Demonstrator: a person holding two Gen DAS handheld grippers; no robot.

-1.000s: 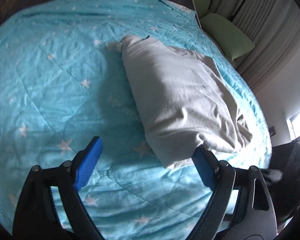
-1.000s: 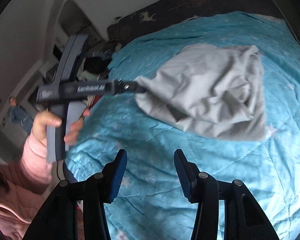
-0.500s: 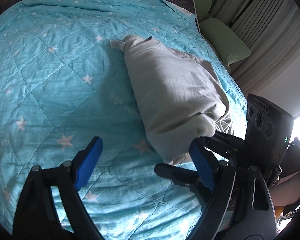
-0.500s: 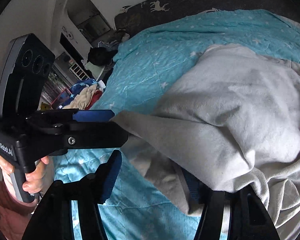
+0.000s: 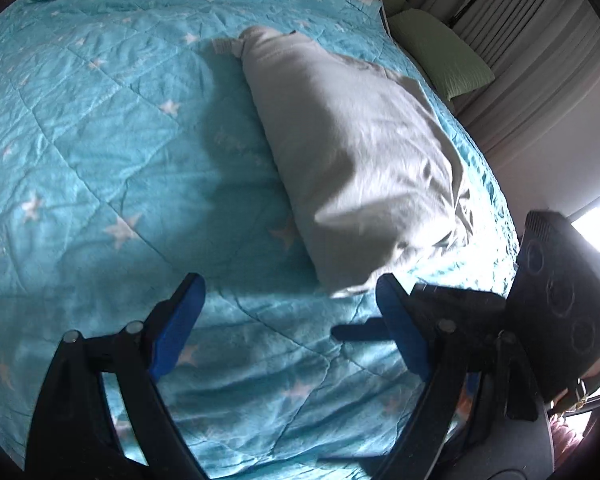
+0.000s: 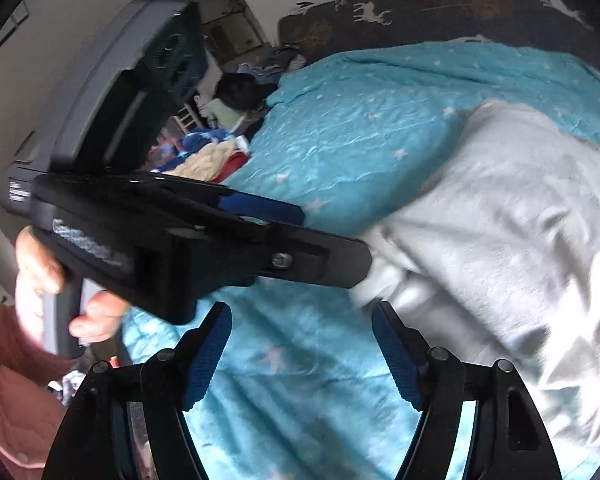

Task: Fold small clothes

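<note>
Garment (image 5: 352,152) folded on bed (image 5: 100,140), ahead of left claw (image 5: 288,320) and right claw (image 6: 302,344), both spread, empty. Risk: fingers snagging near corner, undoing fold.

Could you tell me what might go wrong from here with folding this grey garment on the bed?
1. Both the left gripper and the right gripper are open at the same near corner of the grey garment, so they could collide.
2. That corner is bunched in loose layers; a pinch may catch only one layer and spoil the fold.
3. A low pinch could also catch the blue quilt.
</note>
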